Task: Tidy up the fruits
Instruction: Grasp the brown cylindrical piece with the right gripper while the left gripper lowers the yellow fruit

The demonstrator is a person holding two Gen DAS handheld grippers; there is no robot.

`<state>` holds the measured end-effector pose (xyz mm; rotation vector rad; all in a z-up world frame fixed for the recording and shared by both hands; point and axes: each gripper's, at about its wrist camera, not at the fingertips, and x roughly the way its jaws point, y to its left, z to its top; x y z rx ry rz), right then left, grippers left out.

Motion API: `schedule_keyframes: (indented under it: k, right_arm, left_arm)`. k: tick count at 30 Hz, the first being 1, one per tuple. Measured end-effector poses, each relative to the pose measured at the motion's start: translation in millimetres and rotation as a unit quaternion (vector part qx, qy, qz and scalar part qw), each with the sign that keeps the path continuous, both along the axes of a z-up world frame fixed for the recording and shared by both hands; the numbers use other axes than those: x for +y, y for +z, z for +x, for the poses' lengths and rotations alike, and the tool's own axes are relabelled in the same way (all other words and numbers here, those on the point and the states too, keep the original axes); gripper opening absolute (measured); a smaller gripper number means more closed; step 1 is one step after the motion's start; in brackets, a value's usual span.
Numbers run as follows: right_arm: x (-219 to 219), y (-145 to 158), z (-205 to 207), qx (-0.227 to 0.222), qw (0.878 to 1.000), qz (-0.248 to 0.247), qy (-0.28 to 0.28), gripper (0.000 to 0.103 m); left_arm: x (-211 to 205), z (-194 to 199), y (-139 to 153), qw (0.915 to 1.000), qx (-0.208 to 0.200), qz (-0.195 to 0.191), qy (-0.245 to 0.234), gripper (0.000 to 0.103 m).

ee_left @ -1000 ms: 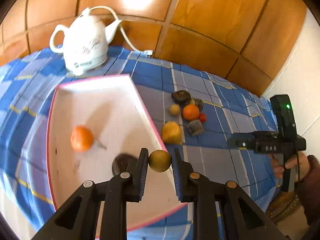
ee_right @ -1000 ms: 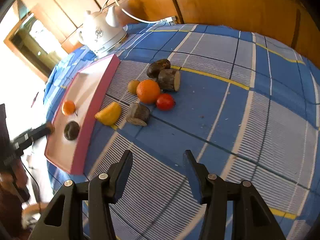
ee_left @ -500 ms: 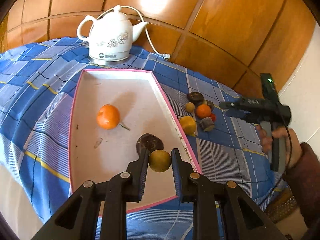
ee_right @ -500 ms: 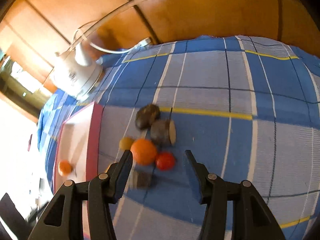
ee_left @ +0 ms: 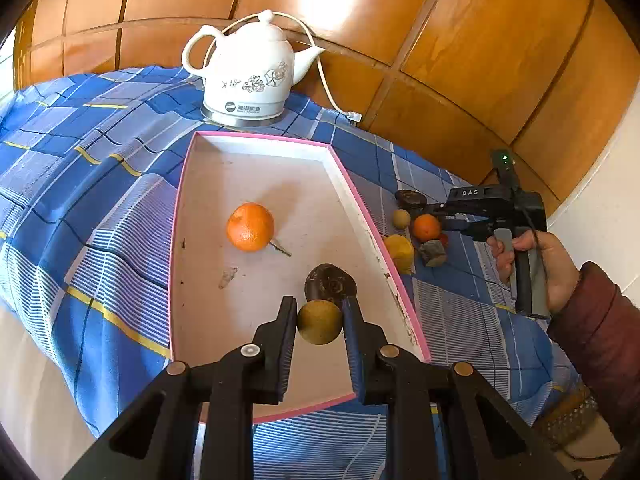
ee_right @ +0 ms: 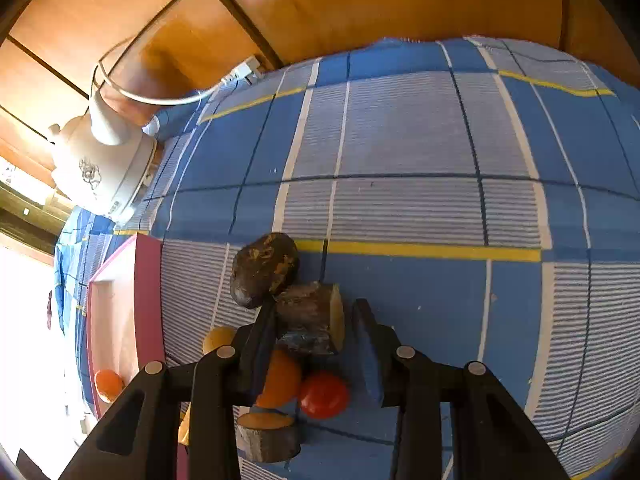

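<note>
Nearest in the left wrist view, the left gripper (ee_left: 319, 322) is clenched on a small round yellow-green fruit (ee_left: 319, 322), which is pinched between both ribbed pads above the near right part of a shallow white tray with a pink rim (ee_left: 384, 258). Just beyond the held fruit, a dark brown wrinkled fruit (ee_left: 330, 285) is seen lying on the tray floor, and farther in, near the middle, a round orange tangerine with a short stem (ee_left: 250, 226) is resting. Outside the tray's right wall, on the blue checked tablecloth (ee_left: 100, 216), a cluster of loose fruits is spread, with a yellow lemon-like fruit (ee_left: 399, 252) closest to the rim. At the far end of the cloth a white ceramic electric kettle with a floral print (ee_left: 249, 74) is set on its base, against brown wooden wall panels (ee_left: 460, 40).

In the right wrist view, the right gripper (ee_right: 314, 334) has just been closing, and a short brown cut log-shaped piece with a pale end face (ee_right: 311, 322) is set between its fingers; the left finger is against it, while a gap is seen at the right finger, so it is not yet grasped. Beneath the fingers an orange round fruit (ee_right: 282, 380) and a small red tomato (ee_right: 324, 394) are lying. Just behind the log piece a dark oval fruit (ee_right: 264, 270) is touching it.
</note>
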<state>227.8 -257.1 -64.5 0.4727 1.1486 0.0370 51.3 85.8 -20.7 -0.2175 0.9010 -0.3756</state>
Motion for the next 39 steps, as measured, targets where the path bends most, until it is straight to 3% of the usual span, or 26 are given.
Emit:
schedule_keyframes:
  k: [4,5,9,18,26,39]
  right_arm:
    - [12.1,0.1,3.5,0.012,0.998,-0.042,0.038,0.035]
    - [14.4,2.4,3.4,0.006,0.998,-0.050,0.043,0.030]
    - [18.5,14.3,-4.4,-0.012,0.995,-0.084,0.059,0.029]
    - [4.1,41.4,-61.7,-0.062,0.984,-0.147,0.075,0.030]
    - [-0.4,34.7,-108.0,-0.058,0.979,-0.168,0.099,0.030]
    - [10.2,7.9,-138.3,-0.034,0.974,-0.186,0.128,0.030]
  left_arm:
    - [-2.4,1.4,-2.3,1.0000,0.001,-0.001,0.000,0.023]
    - [-2.8,1.9,-2.2,1.0000,0.001,-0.001,0.000,0.023]
    - [-1.2,4.8,-0.1,1.0000,-0.002,-0.001,0.007,0.023]
    - [3.2,23.3,5.1,0.9995,-0.005,0.003,0.030,0.023]
    - [-4.2,60.8,13.7,0.9981,-0.014,0.017,0.058,0.024]
    - [-42.2,115.3,-4.8,0.9879,-0.031,0.116,0.099,0.024]
